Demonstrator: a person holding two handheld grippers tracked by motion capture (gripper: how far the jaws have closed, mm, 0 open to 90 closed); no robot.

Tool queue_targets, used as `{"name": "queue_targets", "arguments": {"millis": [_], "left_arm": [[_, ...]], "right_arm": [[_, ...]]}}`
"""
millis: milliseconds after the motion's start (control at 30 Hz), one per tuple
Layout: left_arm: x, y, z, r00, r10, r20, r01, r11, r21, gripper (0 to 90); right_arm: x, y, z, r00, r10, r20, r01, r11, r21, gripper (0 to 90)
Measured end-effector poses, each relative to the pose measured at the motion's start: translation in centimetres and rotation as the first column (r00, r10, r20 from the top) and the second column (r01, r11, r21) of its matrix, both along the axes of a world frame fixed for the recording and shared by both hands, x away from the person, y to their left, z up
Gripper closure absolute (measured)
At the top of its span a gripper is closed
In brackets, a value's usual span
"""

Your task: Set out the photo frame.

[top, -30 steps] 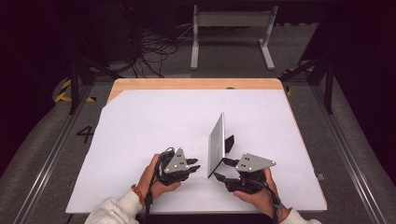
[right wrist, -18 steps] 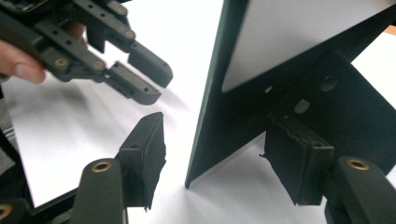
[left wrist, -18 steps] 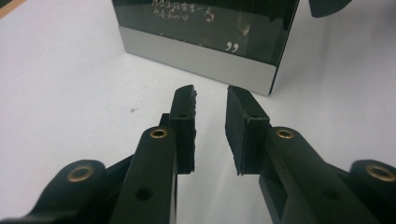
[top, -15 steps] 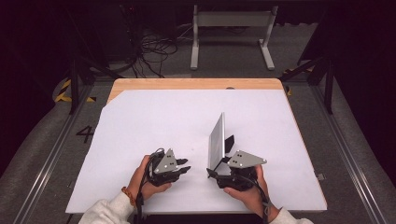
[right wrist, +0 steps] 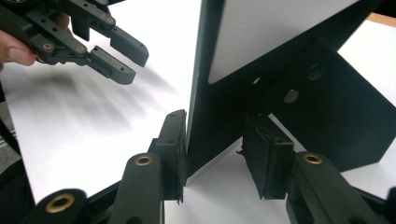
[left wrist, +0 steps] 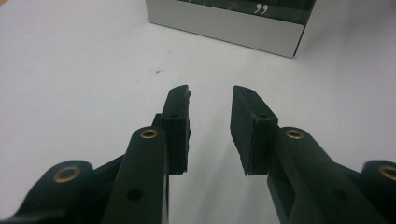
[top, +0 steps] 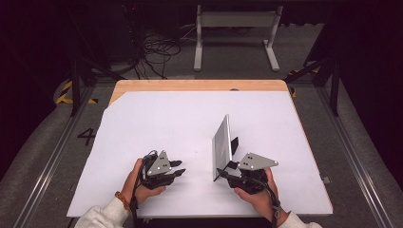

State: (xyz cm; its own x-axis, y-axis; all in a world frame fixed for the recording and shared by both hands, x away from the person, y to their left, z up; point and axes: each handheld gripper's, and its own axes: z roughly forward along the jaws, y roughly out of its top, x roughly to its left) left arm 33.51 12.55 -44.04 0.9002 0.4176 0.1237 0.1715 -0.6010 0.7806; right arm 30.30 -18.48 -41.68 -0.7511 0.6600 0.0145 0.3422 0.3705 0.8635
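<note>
A thin, flat rectangular panel [top: 222, 146] stands upright on its lower edge on the near right part of the white table top [top: 157, 118]. Its broad face is smooth, pale grey and matt; its rim and back are black. In the high view its long axis runs from the near edge of the table toward the far edge, with the pale face turned toward the person's left. A black angular stand [right wrist: 327, 107], pierced by small round holes, props the panel from behind.

In the left gripper view the panel's lower band [left wrist: 224, 25] is silver, and above it lies a dark strip with a pair of white closing quotation marks; any other writing is too small to read.

The right gripper [top: 227, 172] meets the panel at its near lower corner. In the right gripper view its black jaws straddle that corner: the left pad [right wrist: 173, 149] lies against the panel's edge, while the right pad [right wrist: 261, 154] sits by the stand, and whether it presses there cannot be told. These jaws have just been closing with the panel between them.

The left gripper [top: 179, 167] rests low over the bare table, well apart from the panel and pointed toward it. Its jaws stand apart with nothing between them, and have just been opening slightly. A light wooden strip [top: 199, 85] borders the table's far edge.
</note>
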Motion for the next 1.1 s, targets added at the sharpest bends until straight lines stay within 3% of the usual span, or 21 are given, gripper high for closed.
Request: {"name": "queue_targets", "arguments": {"millis": [200, 367, 633, 833, 1100], "left_arm": [[0.1, 0.0, 0.0, 1.0000, 0.002, -0.001, -0.002, 1.0000, 0.001, 65.5], [0.2, 0.0, 0.0, 0.9999, 0.015, 0.000, -0.015, 0.9999, -0.001, 62.9], [0.3, -0.3, -0.1, 1.0000, 0.006, -0.003, -0.006, 1.0000, -0.001, 60.4], [0.3, -0.5, -0.1, 1.0000, 0.002, -0.001, -0.002, 1.0000, 0.000, 59.4], [0.6, -0.5, -0.2, 0.9999, 0.016, 0.000, -0.016, 0.9998, 0.011, 54.8]], "right_arm": [[-0.3, -1.4, 0.1, 0.9999, -0.013, 0.000, 0.013, 0.9999, -0.002, 60.9], [-0.8, -1.9, -0.2, 0.9993, -0.019, 0.032, 0.019, 0.9998, -0.003, 62.7], [0.0, -1.8, -0.9, 0.9993, -0.038, -0.001, 0.038, 0.9991, 0.019, 52.5], [0.2, -1.4, -1.0, 0.9995, -0.026, 0.016, 0.025, 0.9990, 0.038, 60.7], [0.5, -1.7, -1.0, 1.0000, -0.002, 0.001, 0.002, 0.9989, 0.047, 62.5]]}}
